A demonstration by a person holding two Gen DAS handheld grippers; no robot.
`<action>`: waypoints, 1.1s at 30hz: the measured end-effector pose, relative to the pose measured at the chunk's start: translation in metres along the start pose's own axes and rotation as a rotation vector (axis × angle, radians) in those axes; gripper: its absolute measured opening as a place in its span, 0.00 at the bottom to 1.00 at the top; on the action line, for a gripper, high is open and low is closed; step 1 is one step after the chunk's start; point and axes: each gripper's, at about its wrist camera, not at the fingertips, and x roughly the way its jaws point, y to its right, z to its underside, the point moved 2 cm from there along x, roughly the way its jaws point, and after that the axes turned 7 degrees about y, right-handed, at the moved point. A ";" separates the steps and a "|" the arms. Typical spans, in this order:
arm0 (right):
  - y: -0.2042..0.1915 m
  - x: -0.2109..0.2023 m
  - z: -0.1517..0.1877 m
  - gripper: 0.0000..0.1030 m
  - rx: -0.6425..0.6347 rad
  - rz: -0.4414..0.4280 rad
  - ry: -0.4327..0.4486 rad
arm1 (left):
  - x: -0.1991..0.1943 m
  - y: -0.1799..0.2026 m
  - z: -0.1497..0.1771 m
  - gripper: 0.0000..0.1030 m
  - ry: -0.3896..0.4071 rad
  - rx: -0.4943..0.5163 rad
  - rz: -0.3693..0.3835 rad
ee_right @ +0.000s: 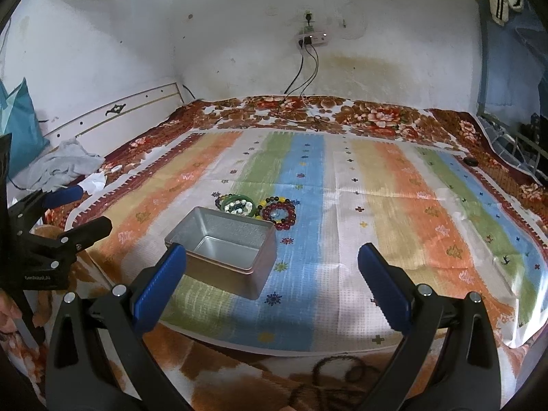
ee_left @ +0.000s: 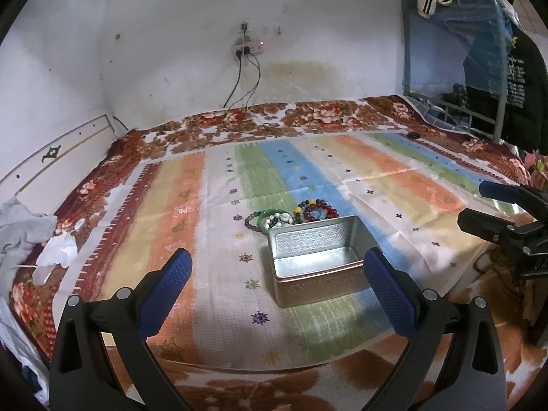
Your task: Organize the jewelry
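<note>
Left wrist view: left gripper [ee_left: 277,281] hangs over the striped cloth [ee_left: 219,239], jaws spread wide, nothing between the blue pads [ee_left: 164,294]. An open metal tin [ee_left: 316,263] sits on the cloth ahead, between the fingers in the frame but not touched, empty inside. Bracelets [ee_left: 291,214] lie in a small heap on the cloth just behind the tin's far edge, touching or nearly touching it: a green bangle [ee_left: 270,213], a dark red bead ring [ee_left: 320,210], a multicolour bead ring, some white beads. Right gripper [ee_left: 507,215] shows at the right edge, off the cloth's side, apart from tin and bracelets. Right wrist view: right gripper [ee_right: 272,279] also wide open, empty, above the cloth [ee_right: 394,205]; tin [ee_right: 222,250] sits low left, partly behind the left pad [ee_right: 159,282], bracelets [ee_right: 257,207] just beyond it. Left gripper [ee_right: 65,212] is at the left edge, jaws parted. Cloth lies on a floral blanket [ee_right: 342,113] against a stained wall [ee_right: 239,34] with a power strip [ee_right: 313,38] and cables hanging. Crumpled grey fabric [ee_right: 61,164] at far left on the blanket.
</note>
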 end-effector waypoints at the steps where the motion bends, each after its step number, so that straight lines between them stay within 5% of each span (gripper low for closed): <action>1: -0.001 0.001 0.000 0.96 -0.006 0.003 -0.002 | 0.001 -0.002 0.001 0.95 0.001 0.002 0.004; 33: -0.003 0.001 0.000 0.96 -0.014 0.036 0.009 | -0.005 -0.004 -0.002 0.95 0.067 -0.017 0.034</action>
